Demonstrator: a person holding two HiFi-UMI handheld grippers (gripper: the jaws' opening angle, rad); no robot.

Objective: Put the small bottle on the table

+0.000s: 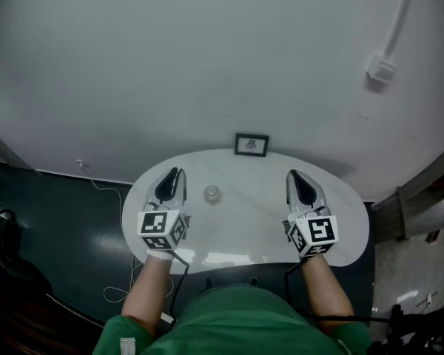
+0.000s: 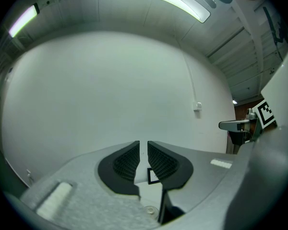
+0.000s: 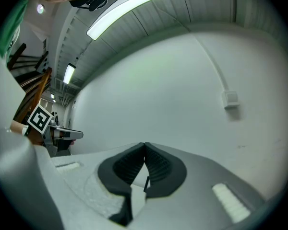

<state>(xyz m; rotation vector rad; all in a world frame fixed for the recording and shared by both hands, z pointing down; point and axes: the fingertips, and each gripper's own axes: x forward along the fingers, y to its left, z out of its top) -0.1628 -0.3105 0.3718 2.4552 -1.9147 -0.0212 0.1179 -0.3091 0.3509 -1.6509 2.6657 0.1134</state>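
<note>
A small clear bottle (image 1: 212,194) stands upright on the white oval table (image 1: 244,228), left of its middle. My left gripper (image 1: 175,171) rests just left of the bottle, apart from it, with its jaws shut and nothing between them (image 2: 143,145). My right gripper (image 1: 293,174) lies over the right half of the table, well away from the bottle, with its fingertips meeting and nothing in its grip (image 3: 144,147). Neither gripper view shows the bottle clearly.
A small dark picture frame (image 1: 251,145) stands at the table's far edge against the white wall, and shows between the left jaws (image 2: 153,176). A cable and dark floor lie to the left (image 1: 96,191). Wooden furniture stands at the right (image 1: 429,205).
</note>
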